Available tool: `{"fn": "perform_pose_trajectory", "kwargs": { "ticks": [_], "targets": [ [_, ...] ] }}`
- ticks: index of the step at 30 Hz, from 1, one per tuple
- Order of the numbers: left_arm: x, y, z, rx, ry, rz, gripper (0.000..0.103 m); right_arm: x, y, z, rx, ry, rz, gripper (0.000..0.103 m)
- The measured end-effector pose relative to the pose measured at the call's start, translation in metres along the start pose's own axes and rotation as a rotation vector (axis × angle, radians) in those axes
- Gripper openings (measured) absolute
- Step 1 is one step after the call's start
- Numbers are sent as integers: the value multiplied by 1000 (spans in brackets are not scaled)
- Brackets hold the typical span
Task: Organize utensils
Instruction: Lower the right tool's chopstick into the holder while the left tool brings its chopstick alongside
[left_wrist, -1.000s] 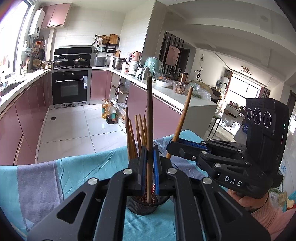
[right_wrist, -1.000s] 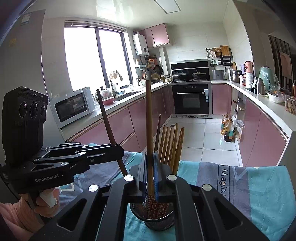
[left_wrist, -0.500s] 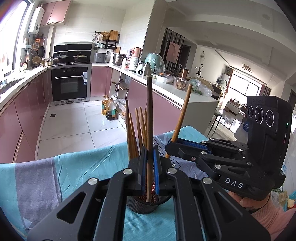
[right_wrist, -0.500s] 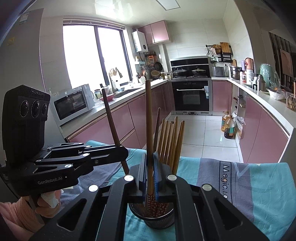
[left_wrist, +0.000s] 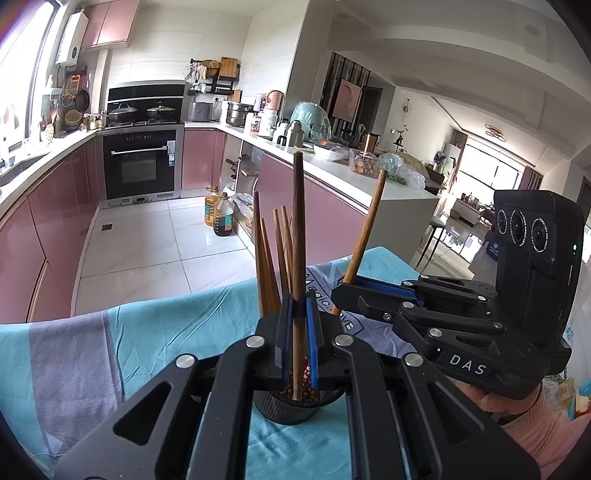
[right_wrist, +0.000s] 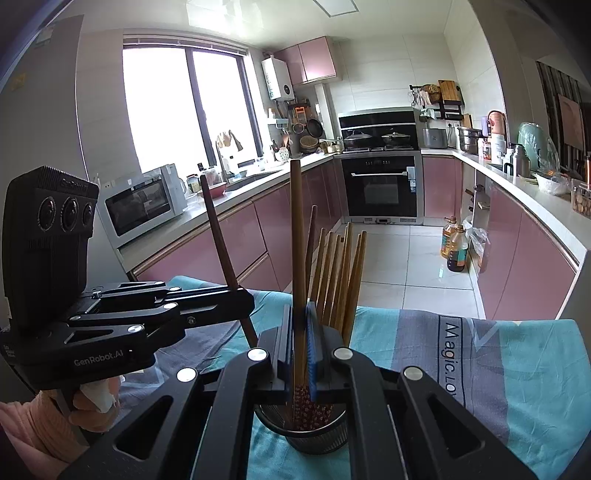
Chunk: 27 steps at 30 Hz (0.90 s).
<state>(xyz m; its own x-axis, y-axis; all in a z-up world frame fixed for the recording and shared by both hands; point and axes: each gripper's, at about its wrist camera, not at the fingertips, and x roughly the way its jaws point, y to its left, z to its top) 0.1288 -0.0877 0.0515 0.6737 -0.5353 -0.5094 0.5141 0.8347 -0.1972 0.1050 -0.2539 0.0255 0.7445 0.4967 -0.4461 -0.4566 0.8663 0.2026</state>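
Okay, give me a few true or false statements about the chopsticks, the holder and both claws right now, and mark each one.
1. Each claw grips one chopstick: left claw, right claw. True.
2. The holder is empty. False: several chopsticks stand in it.
3. The holder stands on a teal and grey cloth. True.
4. The right claw's chopstick lies flat on the cloth. False: it stands nearly upright over the holder.

Dark mesh holder (right_wrist: 317, 435) upright on the cloth; brown chopstick bundle (right_wrist: 340, 273) inside, leaning toward 1 o'clock; two separate chopsticks (left_wrist: 298, 236) (left_wrist: 365, 229) clamped above it.
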Motion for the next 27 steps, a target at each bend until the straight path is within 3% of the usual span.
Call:
{"fn": "perform_pose_trajectory", "kwargs": {
  "ticks": [27],
  "targets": [
    [24,3,-9,17,24,40,8,7,-6,-11,5,25,-3,6]
  ]
}}
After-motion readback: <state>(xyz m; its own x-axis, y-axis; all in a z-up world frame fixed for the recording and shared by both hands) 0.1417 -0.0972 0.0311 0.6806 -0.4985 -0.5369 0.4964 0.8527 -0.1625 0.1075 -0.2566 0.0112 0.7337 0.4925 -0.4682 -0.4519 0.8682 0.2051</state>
